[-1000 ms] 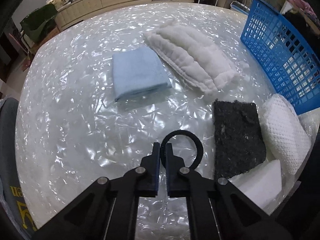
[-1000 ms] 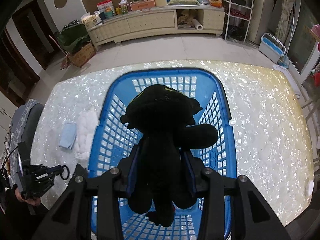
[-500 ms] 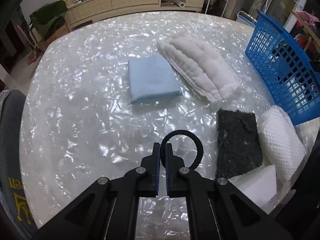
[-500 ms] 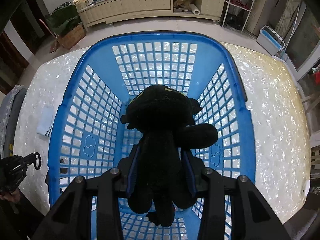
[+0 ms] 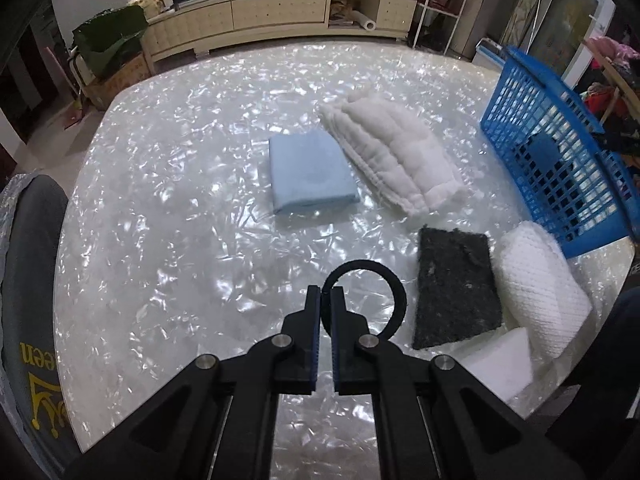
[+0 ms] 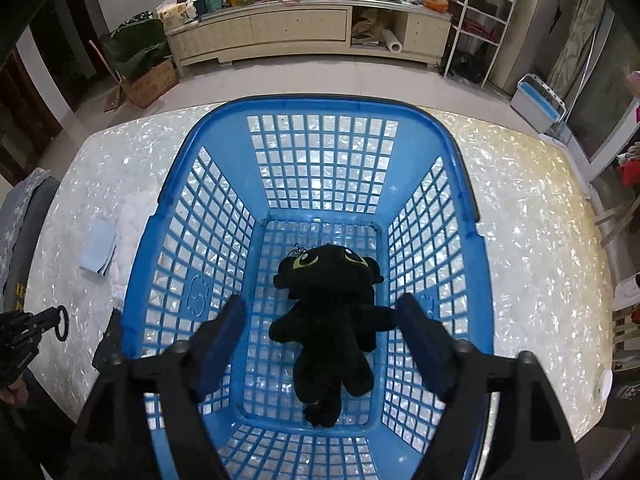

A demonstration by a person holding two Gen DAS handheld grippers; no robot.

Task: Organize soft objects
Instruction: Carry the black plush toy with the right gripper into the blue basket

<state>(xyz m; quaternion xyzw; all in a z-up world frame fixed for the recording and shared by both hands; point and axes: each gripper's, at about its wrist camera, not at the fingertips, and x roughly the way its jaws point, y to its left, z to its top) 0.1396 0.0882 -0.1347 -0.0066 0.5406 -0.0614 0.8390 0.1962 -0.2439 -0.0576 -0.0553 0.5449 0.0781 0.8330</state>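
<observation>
The black plush (image 6: 332, 328) lies face up on the floor of the blue basket (image 6: 320, 108), its green eyes toward the far wall, free of any grip. The right hand-held gripper (image 6: 322, 326) hangs over the basket with its jaws spread wide, one blue pad on either side of the plush and neither touching it.

The basket stands on the pearly white desk (image 6: 532, 216). In the left wrist view the basket (image 5: 560, 160) sits at the desk's right side. Near its front corner lie a white waffle cloth (image 5: 540, 292), a dark scouring pad (image 5: 456, 286) just beside it, and a white sponge (image 5: 500, 360) at the desk's edge. Farther out are a fluffy white towel (image 5: 396, 158) and a folded light blue cloth (image 5: 310, 176), side by side.

The left hand-held gripper (image 5: 325, 294) hovers above the bare desk (image 5: 160, 220) with its jaws nearly together, holding nothing. A black ring (image 5: 368, 296) sticks out from its right finger.
</observation>
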